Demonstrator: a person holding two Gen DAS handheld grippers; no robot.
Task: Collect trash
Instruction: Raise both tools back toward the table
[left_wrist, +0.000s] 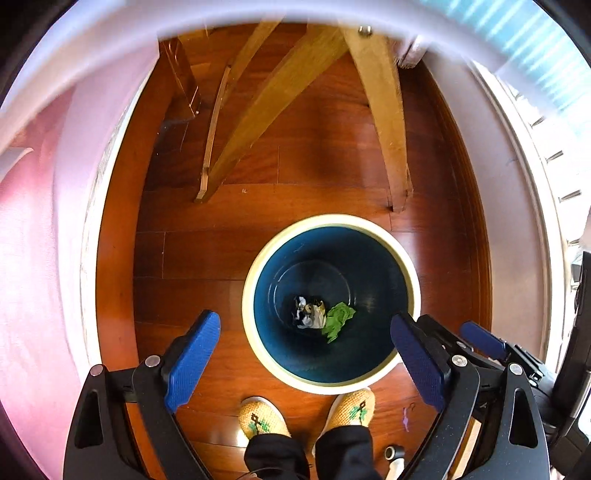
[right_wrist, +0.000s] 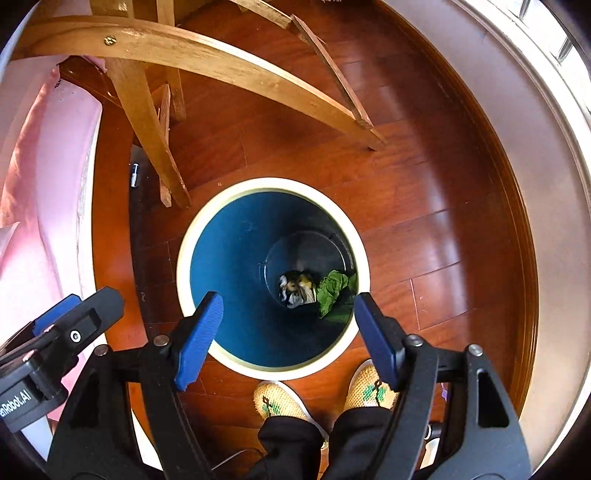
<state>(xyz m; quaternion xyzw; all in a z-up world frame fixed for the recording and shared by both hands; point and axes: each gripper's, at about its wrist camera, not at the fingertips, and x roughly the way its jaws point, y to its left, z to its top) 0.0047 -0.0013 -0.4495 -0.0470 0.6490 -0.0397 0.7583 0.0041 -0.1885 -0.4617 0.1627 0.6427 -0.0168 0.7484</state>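
Two spread claws over a bin that already holds the trash

The left claw (left_wrist: 304, 354) and the right claw (right_wrist: 288, 339) both hang jaws apart with nothing between them, pointing down at the one bin (left_wrist: 251, 280) on the floor (left_wrist: 207, 251), near the chair legs (left_wrist: 384, 122). Two pieces of trash lie at its bottom: one crumpled wrapper (left_wrist: 308, 313) and one green scrap (left_wrist: 338, 319), touching each other. The likeliest slip, I judge, is a claw dropping lower and knocking the rim, tipping the bin toward the person's two slippers (left_wrist: 264, 417) (they stand just beside it). One small purple bit (left_wrist: 406, 419) on the floor to the right of the slippers may be missed trash.
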